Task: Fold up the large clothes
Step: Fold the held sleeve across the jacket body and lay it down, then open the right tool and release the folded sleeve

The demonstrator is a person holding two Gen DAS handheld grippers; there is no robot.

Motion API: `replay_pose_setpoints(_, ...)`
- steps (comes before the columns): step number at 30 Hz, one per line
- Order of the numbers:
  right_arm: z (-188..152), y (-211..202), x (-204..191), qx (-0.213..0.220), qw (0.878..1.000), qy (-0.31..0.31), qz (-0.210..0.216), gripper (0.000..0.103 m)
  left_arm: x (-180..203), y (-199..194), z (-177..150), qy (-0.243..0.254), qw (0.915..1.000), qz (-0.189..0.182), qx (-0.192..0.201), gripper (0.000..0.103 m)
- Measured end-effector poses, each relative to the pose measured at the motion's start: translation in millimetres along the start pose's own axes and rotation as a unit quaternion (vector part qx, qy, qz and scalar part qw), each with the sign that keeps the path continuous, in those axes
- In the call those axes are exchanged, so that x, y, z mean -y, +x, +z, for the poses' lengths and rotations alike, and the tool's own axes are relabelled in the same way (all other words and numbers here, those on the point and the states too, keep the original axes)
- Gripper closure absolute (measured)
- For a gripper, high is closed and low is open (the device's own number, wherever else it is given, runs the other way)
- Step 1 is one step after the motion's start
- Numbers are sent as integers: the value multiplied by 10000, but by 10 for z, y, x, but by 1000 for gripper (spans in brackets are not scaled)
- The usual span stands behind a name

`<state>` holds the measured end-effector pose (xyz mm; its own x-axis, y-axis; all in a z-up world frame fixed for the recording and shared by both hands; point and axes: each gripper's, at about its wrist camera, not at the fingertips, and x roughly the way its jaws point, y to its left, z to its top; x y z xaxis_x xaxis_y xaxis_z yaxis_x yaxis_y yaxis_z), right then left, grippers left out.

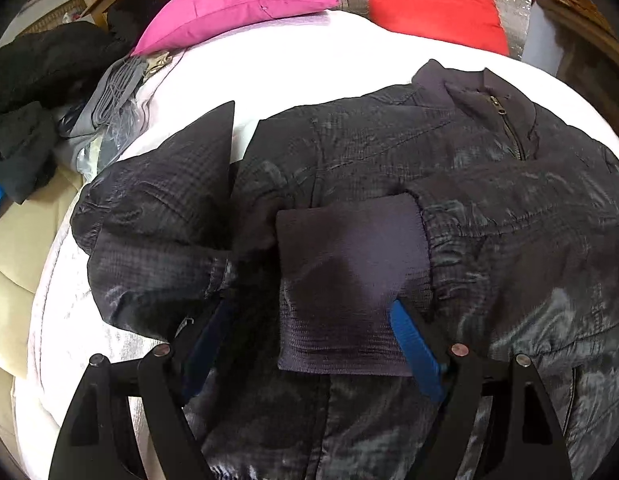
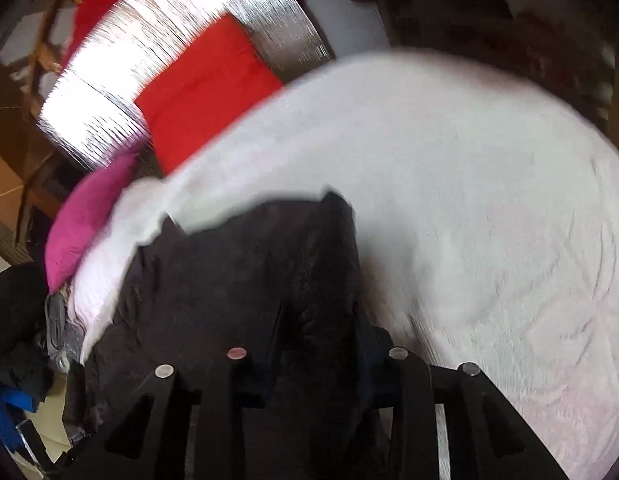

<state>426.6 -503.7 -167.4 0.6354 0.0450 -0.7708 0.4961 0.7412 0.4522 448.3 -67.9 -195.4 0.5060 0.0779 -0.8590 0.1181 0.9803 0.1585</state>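
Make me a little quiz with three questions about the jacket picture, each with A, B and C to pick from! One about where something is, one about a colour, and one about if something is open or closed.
1. Where does the dark jacket lie?
A. on the white bed cover
B. on a chair
C. on the floor

2. What colour is the pillow left of the red pillow?
A. green
B. pink
C. yellow

3. How is the jacket's zipper at the collar?
A. wide open
B. torn off
C. zipped up

Answers:
1 A, white cover shows all around the jacket.
2 B, a bright pink pillow lies beside the red one.
3 C, the zipper's pull sits near the top of the collar, which is closed.
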Motion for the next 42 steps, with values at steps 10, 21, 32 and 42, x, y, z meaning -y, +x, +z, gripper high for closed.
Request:
replay_pose_setpoints(10, -341, -482, 180, -176, 9989, -246, 345, 29, -20, -244, -69, -72, 9983, -535, 210, 20)
replay_pose_setpoints(21, -734, -684, 3, -100, 9969, -779, -31, 64, -19, -47, -92, -104, 9986, -515, -86, 19)
replay_pose_setpoints(32, -526, -901, -119, 475, 9970, -576, -204, 42, -246, -205, -71, -181, 9981, -562, 154, 18)
replay_pose_setpoints(42, -809, -420, -977, -144, 9864, -1560, 495, 41, -57, 54, -88, 226, 9984, -426, -282, 18)
